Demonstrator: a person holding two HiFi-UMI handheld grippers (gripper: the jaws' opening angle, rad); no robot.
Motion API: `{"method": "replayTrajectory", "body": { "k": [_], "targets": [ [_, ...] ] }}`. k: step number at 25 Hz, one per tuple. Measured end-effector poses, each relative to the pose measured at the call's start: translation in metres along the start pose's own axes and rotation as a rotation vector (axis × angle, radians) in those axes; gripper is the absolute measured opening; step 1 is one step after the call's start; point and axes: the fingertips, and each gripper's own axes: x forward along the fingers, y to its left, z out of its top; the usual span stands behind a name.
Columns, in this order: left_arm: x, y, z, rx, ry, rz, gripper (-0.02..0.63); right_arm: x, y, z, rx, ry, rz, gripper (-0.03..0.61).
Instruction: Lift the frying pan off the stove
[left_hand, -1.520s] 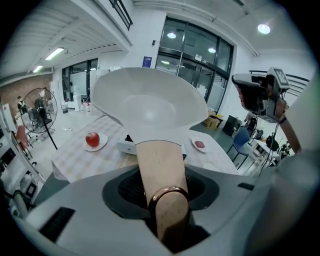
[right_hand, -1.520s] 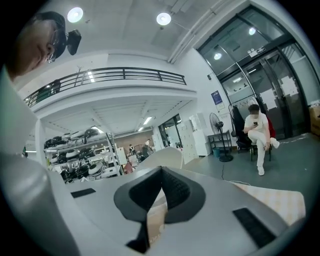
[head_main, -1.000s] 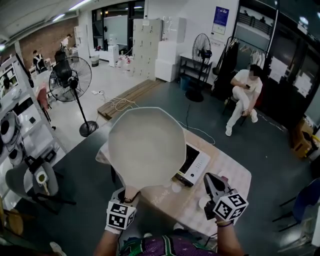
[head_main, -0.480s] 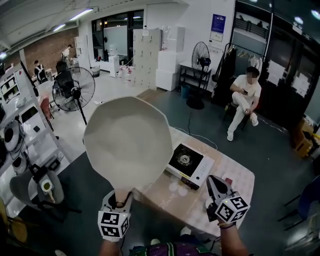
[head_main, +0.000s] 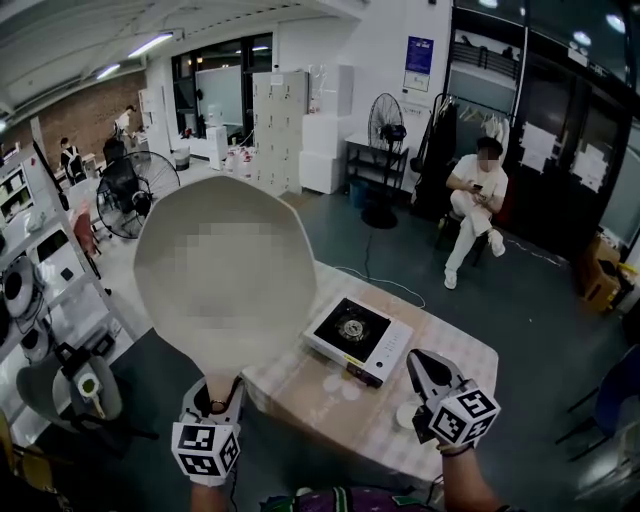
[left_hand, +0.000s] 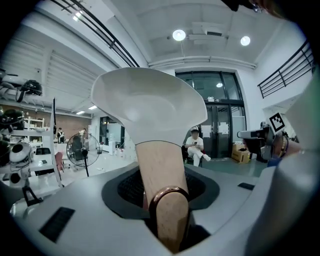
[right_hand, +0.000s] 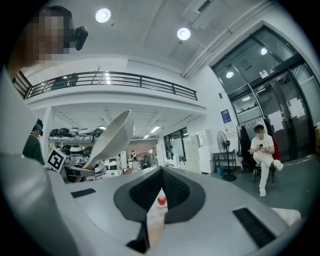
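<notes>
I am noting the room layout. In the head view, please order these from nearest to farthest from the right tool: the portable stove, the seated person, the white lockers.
1. Portable stove, on the table, just left of the right tool.
2. Seated person, beyond the table's far side, toward the right.
3. White lockers, against the back wall, upper left.

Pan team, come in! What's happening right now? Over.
Left gripper shut on frying pan handle. Frying pan up high, clear of stove. Right gripper shut, empty, above table. Nothing in the way.
</notes>
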Motion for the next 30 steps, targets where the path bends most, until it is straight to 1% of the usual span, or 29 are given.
{"method": "replayTrajectory", "body": {
  "k": [4,8,15,19,22,24,30],
  "targets": [
    [0.007,-0.033,0.017,-0.006,-0.012,0.026,0.196,-0.02,-0.031,0.013,0.0,-0.008,0.016,0.007],
    [0.014,-0.075,0.024,-0.007,-0.018,0.054,0.198,-0.049,-0.071,0.028,-0.015,-0.014,0.014,0.008],
    [0.03,-0.15,0.034,-0.052,-0.061,0.037,0.198,-0.1,-0.139,0.051,-0.049,-0.057,-0.005,0.007],
    [0.033,-0.171,0.047,-0.021,-0.07,0.056,0.198,-0.117,-0.162,0.065,-0.054,-0.085,-0.024,0.006],
    [0.039,-0.186,0.053,-0.017,-0.073,0.048,0.198,-0.125,-0.173,0.07,-0.086,-0.095,-0.024,0.006],
    [0.042,-0.195,0.053,-0.017,-0.074,0.043,0.198,-0.128,-0.181,0.07,-0.086,-0.102,-0.03,0.006],
    [0.049,-0.202,0.052,0.009,-0.055,0.045,0.198,-0.128,-0.186,0.069,-0.068,-0.113,-0.039,0.006]
  ]
}}
